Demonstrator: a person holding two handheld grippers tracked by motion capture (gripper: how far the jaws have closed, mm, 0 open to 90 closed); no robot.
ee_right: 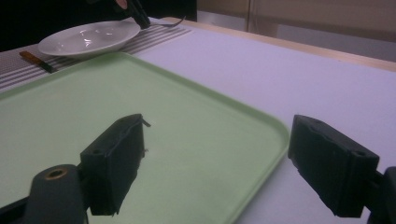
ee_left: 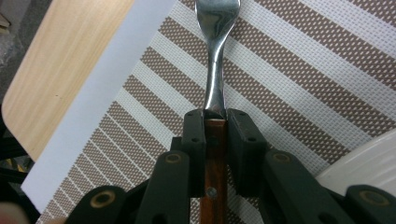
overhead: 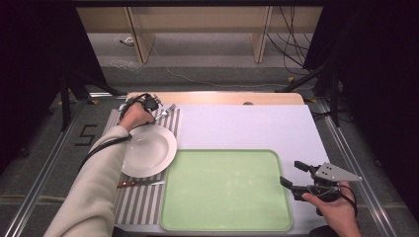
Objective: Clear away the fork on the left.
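Note:
A fork (ee_left: 215,70) with a wooden handle lies on the striped placemat (ee_left: 289,56), tines pointing away. My left gripper (ee_left: 215,126) is shut on its handle just behind the metal neck. In the high view that gripper (overhead: 156,108) is at the placemat's far end, with the fork (overhead: 169,108) sticking out to its right. My right gripper (overhead: 291,173) hovers at the right edge of the green tray (overhead: 227,192). Its jaws stand wide apart in the right gripper view (ee_right: 219,154), with nothing between them.
A white plate (overhead: 148,150) sits on the placemat (overhead: 141,205), just nearer than the left hand. A wooden-handled knife (overhead: 141,183) lies on the near side of the plate. A pale cloth (overhead: 247,126) covers the table beyond the tray.

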